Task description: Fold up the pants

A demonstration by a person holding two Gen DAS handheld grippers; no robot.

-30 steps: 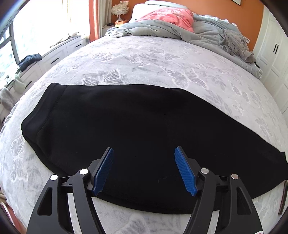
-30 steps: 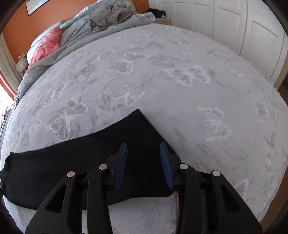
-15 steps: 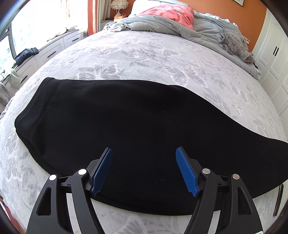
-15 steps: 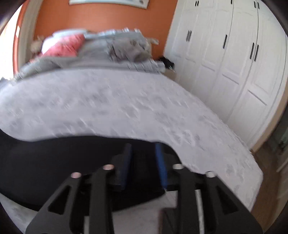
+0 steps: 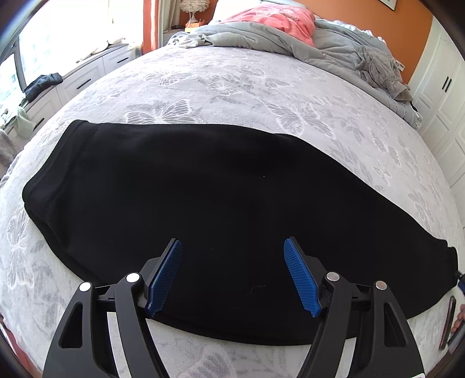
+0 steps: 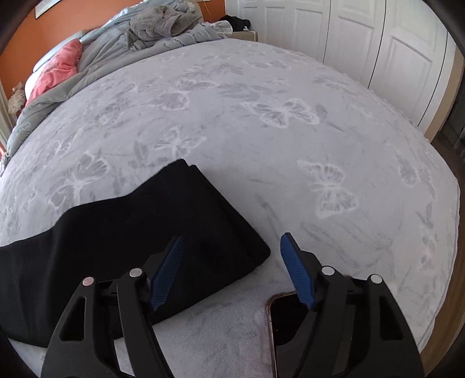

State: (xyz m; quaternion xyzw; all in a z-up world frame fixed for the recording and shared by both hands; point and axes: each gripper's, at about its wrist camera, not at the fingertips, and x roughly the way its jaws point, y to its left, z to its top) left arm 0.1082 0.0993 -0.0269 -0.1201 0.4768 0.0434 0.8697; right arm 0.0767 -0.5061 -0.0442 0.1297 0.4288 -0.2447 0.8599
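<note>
Black pants lie flat across the grey butterfly bedspread, folded lengthwise, waistband at the left, leg cuffs at the right. My left gripper is open and empty, just above the pants' near edge at mid-length. In the right wrist view the cuff end lies left of centre. My right gripper is open and empty, its left finger over the cuff corner, its right finger over bare bedspread.
A phone lies on the bed under my right gripper. A rumpled grey duvet and a pink pillow lie at the head of the bed. White wardrobe doors stand to the right, drawers to the left.
My right gripper has opened wide and now looks down at the cuff end again after a blurred swing upward. My left gripper has barely moved.
</note>
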